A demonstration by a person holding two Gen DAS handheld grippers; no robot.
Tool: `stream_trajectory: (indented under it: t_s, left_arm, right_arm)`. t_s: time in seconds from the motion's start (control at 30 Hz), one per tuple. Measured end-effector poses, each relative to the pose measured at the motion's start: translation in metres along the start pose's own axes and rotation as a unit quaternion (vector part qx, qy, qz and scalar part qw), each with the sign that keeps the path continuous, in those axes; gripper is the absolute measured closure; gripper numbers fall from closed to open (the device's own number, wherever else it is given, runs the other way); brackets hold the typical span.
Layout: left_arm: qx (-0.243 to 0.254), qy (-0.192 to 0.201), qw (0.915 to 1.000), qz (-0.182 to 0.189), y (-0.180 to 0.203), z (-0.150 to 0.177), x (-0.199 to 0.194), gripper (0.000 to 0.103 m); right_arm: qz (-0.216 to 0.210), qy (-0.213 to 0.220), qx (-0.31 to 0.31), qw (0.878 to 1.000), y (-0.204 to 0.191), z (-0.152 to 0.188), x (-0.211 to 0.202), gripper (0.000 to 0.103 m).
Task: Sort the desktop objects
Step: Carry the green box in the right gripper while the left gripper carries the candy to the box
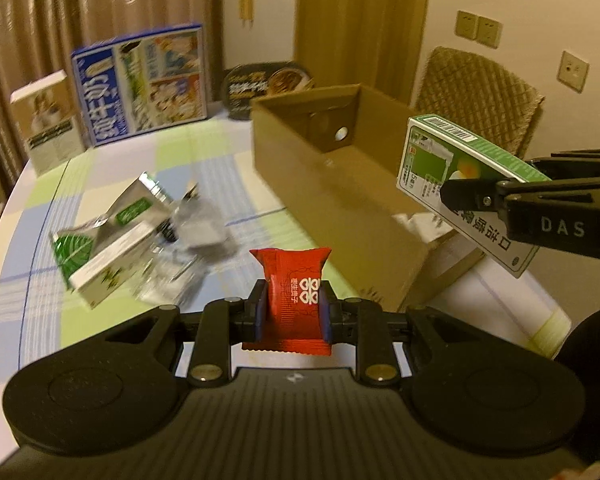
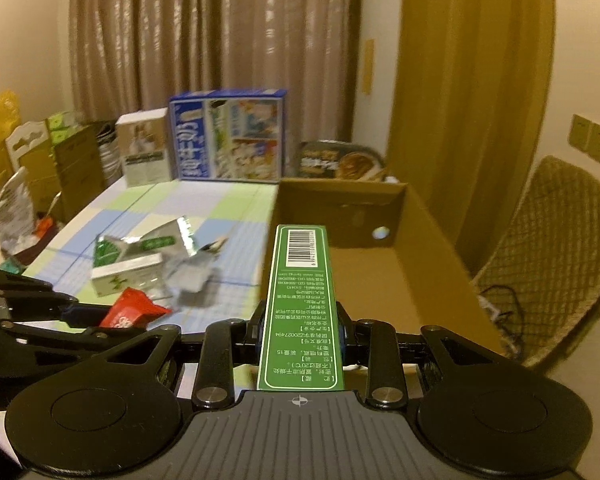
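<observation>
Step in hand: both loads are up off the table and look bound for the open cardboard box (image 1: pixel 332 184), which stands toward the table's right edge.
Left gripper (image 1: pixel 291 312): clenched on a red sachet (image 1: pixel 296 300), pinched across its middle; the sachet stands upright between the pads, clear of the checked tablecloth (image 1: pixel 112 184).
Right gripper (image 2: pixel 300 336): clenched on a long green carton (image 2: pixel 302 308) by its narrow sides, barcode end pointing forward, just short of the box's near wall.
Left behind: a silver-and-green heap of packets (image 1: pixel 132 236) near the middle of the table, still to be sorted.
Doing it well: I'd carry each piece fully over the box rim before letting go, the carton first since it sticks out furthest.
Watch for: the two grippers ride close together; the carton's front end could catch the box wall.
Sachet: light and limp, so I'd drop it from low down.
</observation>
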State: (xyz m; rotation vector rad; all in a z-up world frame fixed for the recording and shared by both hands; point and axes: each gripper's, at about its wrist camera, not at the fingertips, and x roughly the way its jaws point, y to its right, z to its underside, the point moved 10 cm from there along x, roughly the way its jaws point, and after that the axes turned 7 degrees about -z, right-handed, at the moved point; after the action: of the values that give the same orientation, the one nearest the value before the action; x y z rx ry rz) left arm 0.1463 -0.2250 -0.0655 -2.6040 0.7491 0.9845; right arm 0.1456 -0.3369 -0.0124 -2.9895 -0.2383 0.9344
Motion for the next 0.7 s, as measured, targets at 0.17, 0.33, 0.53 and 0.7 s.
stream_trajectory:
  t_s: [0.17, 0.33, 0.53, 0.7]
  left_arm:
    - [0.017, 0.01, 0.9997, 0.015, 0.026, -0.019, 0.001, 0.082]
    - [0.035, 0.016, 0.9989, 0.025, 0.048, -0.036, 0.007, 0.082]
    - [0.046, 0.018, 0.9981, 0.036, 0.065, -0.052, 0.02, 0.082]
    - [0.047, 0.02, 0.9977, 0.044, 0.075, -0.066, 0.033, 0.082]
  right_arm:
    - [0.018, 0.009, 0.013, 1.0, 0.031, -0.007, -0.005, 0.075]
    - [0.029, 0.011, 0.018, 0.999, 0.054, -0.009, -0.006, 0.075]
    - [0.038, 0.008, 0.026, 0.999, 0.079, -0.009, 0.001, 0.075]
    - [0.043, 0.005, 0.031, 0.999, 0.096, -0.009, 0.007, 0.075]
